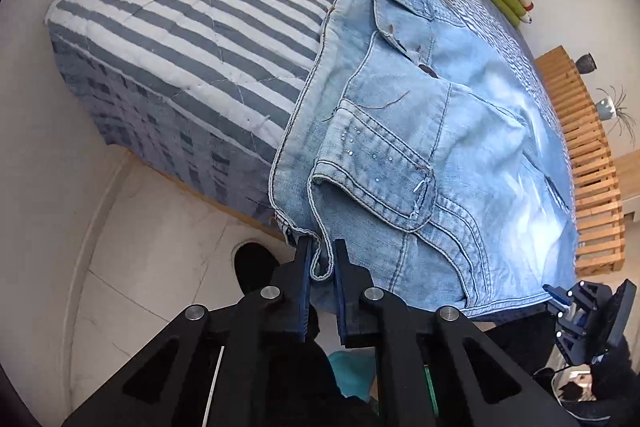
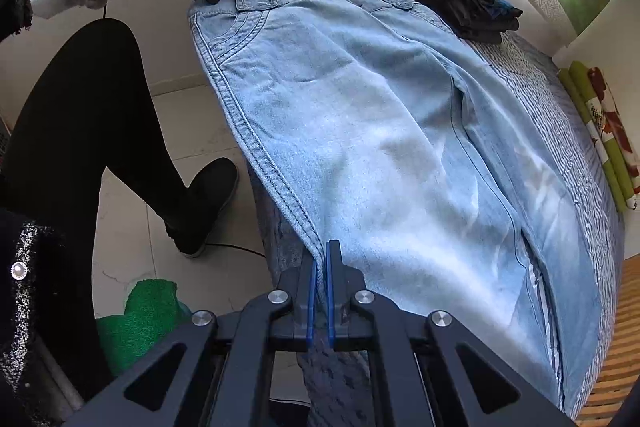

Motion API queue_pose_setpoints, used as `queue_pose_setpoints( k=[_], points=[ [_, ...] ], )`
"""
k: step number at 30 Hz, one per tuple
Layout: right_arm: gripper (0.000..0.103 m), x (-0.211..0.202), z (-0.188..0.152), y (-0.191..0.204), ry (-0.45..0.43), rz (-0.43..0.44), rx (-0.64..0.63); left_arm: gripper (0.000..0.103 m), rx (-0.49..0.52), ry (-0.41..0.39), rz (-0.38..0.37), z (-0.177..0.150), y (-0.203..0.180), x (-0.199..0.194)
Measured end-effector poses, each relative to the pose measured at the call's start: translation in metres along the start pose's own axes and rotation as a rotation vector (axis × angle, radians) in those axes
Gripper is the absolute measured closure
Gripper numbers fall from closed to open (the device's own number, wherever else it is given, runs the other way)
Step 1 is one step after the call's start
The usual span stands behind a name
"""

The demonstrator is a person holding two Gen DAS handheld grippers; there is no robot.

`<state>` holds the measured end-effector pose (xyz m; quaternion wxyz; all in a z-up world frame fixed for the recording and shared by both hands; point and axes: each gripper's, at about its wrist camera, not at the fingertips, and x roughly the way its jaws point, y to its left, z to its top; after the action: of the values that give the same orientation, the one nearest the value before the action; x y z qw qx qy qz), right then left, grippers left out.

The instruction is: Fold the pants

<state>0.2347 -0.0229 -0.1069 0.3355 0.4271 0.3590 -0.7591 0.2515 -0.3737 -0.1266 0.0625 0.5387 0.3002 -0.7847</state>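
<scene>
On the striped bed point(image 1: 192, 11) the jeans point(image 2: 380, 131) lie spread flat, near edge hanging over. Left gripper point(image 1: 321, 259) pinches the waistband corner, right gripper point(image 2: 322, 267) is clamped on the side seam further down. Dark folded clothes point(image 2: 460, 3) sit behind.

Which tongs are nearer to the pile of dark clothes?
Left. The left tongs grip the jeans' waistband end, the side toward the pile; the right tongs grip farther along.
</scene>
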Motion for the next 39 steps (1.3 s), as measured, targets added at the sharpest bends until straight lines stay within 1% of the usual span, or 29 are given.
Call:
queue_pose_setpoints(
  k=[2,3,6,7,8,10,12,14,16,17,19,22,23,26,27,28,29,30,31,33,36,39],
  points=[
    [0.094,-0.003,-0.005,0.002,0.0,-0.017,-0.003,0.095,0.009,-0.029,0.001,0.001,-0.004,-0.01],
    [0.093,-0.006,-0.008,0.001,-0.006,-0.019,0.008,0.095,0.004,-0.048,-0.014,0.001,-0.004,-0.017],
    [0.082,-0.021,-0.028,-0.009,-0.024,-0.004,0.088,0.095,-0.011,-0.097,-0.042,0.006,-0.005,-0.04],
    [0.075,-0.026,-0.037,-0.015,-0.028,-0.01,0.121,0.096,-0.015,-0.118,-0.035,0.009,-0.005,-0.047],
    [0.072,-0.03,-0.047,-0.021,-0.032,-0.02,0.151,0.096,-0.018,-0.136,-0.039,0.013,-0.006,-0.054],
    [0.072,-0.037,-0.068,-0.031,-0.031,-0.042,0.187,0.097,-0.034,-0.173,-0.063,0.023,-0.007,-0.069],
    [0.071,-0.039,-0.084,-0.038,-0.008,-0.084,0.198,0.097,-0.026,-0.204,-0.081,0.034,-0.014,-0.081],
    [0.07,-0.038,-0.094,-0.043,0.011,-0.103,0.208,0.097,0.008,-0.211,-0.064,0.042,-0.027,-0.087],
    [0.068,-0.036,-0.099,-0.046,0.004,-0.104,0.215,0.097,0.032,-0.207,-0.054,0.045,-0.037,-0.087],
    [0.065,-0.034,-0.099,-0.046,-0.001,-0.113,0.214,0.097,0.033,-0.21,-0.052,0.048,-0.04,-0.086],
    [0.063,-0.03,-0.099,-0.045,-0.01,-0.14,0.199,0.097,0.019,-0.213,-0.06,0.05,-0.041,-0.086],
    [0.062,-0.018,-0.099,-0.041,0.015,-0.181,0.146,0.097,0.01,-0.222,-0.063,0.05,-0.042,-0.09],
    [0.062,-0.016,-0.1,-0.043,0.023,-0.191,0.149,0.097,0.008,-0.224,-0.064,0.049,-0.042,-0.091],
    [0.062,-0.019,-0.104,-0.062,0.019,-0.156,0.234,0.097,0.004,-0.237,-0.063,0.051,-0.041,-0.094],
    [0.062,-0.02,-0.105,-0.067,0.02,-0.159,0.246,0.097,-0.001,-0.237,-0.064,0.053,-0.041,-0.095],
    [0.067,-0.02,-0.106,-0.071,0.024,-0.176,0.247,0.098,-0.003,-0.237,-0.06,0.054,-0.042,-0.095],
    [0.091,-0.019,-0.106,-0.074,0.035,-0.179,0.248,0.098,-0.001,-0.239,-0.054,0.055,-0.044,-0.095],
    [0.099,-0.019,-0.106,-0.078,0.05,-0.152,0.259,0.098,0.012,-0.242,-0.049,0.055,-0.048,-0.097],
    [0.099,-0.023,-0.107,-0.082,0.049,-0.129,0.271,0.098,0.021,-0.246,-0.049,0.054,-0.05,-0.099],
    [0.1,-0.038,-0.109,-0.088,0.02,-0.123,0.277,0.098,0.023,-0.256,-0.052,0.054,-0.055,-0.104],
    [0.101,-0.068,-0.105,-0.101,-0.024,-0.176,0.279,0.098,0.021,-0.267,-0.057,0.062,-0.061,-0.108],
    [0.101,-0.094,-0.093,-0.129,-0.069,-0.247,0.284,0.098,0.046,-0.271,-0.049,0.081,-0.078,-0.111]
  ],
)
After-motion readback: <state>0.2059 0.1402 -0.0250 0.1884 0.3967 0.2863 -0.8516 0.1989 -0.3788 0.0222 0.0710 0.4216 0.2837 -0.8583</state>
